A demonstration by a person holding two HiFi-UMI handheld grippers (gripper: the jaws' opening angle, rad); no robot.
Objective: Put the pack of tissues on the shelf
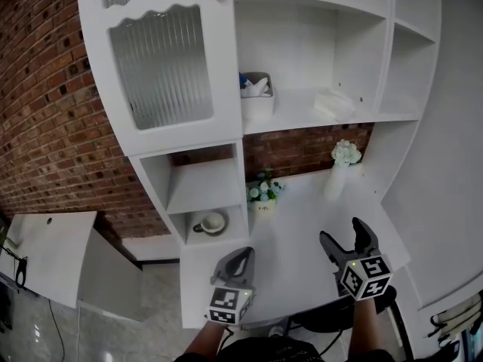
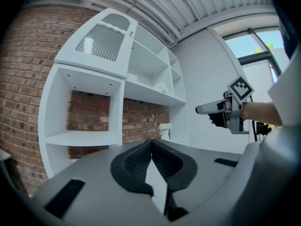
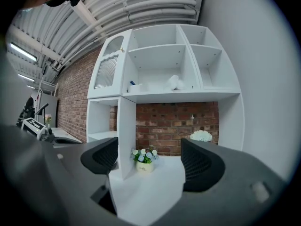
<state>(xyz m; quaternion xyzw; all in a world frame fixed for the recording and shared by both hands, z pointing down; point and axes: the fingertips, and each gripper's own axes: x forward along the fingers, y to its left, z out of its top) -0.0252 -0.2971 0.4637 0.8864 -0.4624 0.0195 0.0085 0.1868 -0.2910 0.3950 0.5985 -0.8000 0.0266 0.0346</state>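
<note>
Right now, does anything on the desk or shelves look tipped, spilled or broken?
Nothing stands out. The flower pot and vase stand upright on the desk, the cup sits in its cubby, and the pack of tissues lies on the shelf.

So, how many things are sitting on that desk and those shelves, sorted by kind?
Flowers: 2 (small flower pot, tall white vase)
cup: 1
box: 1
pack of tissues: 1
Total: 5
</note>
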